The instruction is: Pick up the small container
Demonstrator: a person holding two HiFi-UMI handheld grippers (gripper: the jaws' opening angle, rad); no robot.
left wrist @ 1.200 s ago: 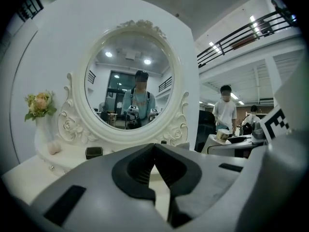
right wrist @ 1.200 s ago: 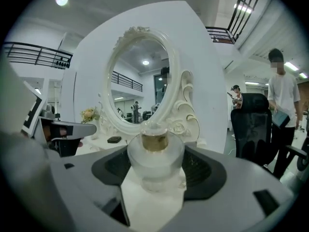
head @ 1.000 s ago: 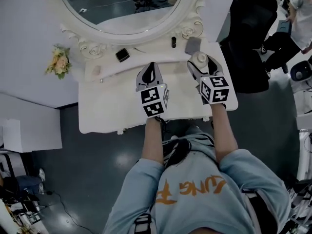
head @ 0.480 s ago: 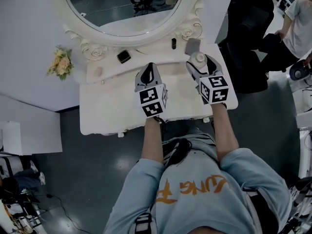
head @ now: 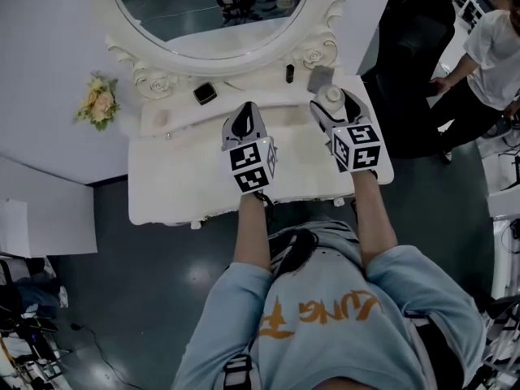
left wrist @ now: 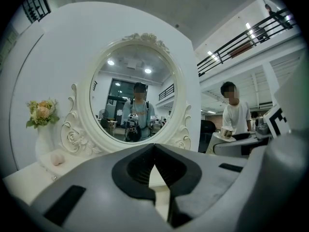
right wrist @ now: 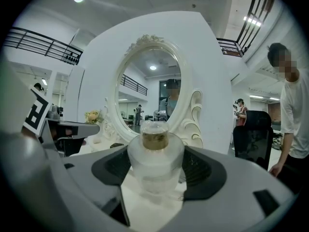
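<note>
The small container (head: pixel 331 97) is a frosted jar with a gold collar and a clear cap (right wrist: pixel 155 151). It stands upright at the right end of the white vanity table (head: pixel 183 177), near the mirror's foot. My right gripper (head: pixel 332 106) is shut on it, and both pads (right wrist: pixel 200 170) press its sides in the right gripper view. To its left my left gripper (head: pixel 245 119) hovers over the middle of the table, shut with nothing held. Its tips (left wrist: pixel 154 149) meet in the left gripper view.
An ornate oval mirror (head: pixel 211 15) rises at the back of the table. Before it lie a black square item (head: pixel 205 93), a dark vial (head: pixel 289 72) and a grey block (head: pixel 321 77). Flowers (head: pixel 99 104) stand at the far left. A black chair (head: pixel 414 63) and a person (head: pixel 487 51) are on the right.
Both grippers stay almost where they were, the right one still round the container. The person at the right has stepped further into view.
</note>
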